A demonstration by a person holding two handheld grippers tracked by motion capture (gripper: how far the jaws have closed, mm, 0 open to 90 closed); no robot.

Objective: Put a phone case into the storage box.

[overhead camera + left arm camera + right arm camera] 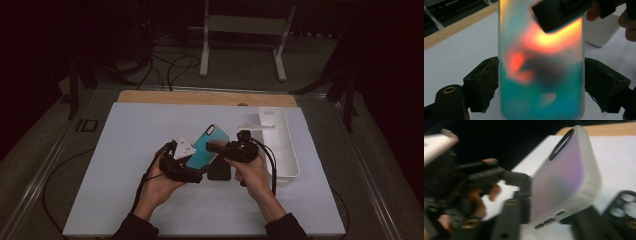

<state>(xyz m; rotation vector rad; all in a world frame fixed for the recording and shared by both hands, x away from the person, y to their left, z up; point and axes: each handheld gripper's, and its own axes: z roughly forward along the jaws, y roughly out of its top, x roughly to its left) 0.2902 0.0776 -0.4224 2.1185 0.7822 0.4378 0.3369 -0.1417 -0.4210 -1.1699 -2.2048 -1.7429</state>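
Observation:
A frosted, teal-tinted phone case (209, 142) is held up over the middle of the white table. My left gripper (198, 161) is shut on it: in the left gripper view its two pads (485, 82) press the long edges of the case (541, 75). My right gripper (218, 147) comes in from the right and is shut on the case's upper side edge. In the right gripper view the case (564, 177), with its camera cutout and side buttons, sits between that gripper's jaws (554, 220). The right gripper's dark jaw overlaps the case's top in the left gripper view.
A black phone case (219, 172) lies flat on the table under the hands, its camera holes toward the right gripper (624, 207). A white tray (287, 150) stands at the right, with a small white piece (256, 126) across its near rim. The table's wooden edge (200, 96) runs along the back.

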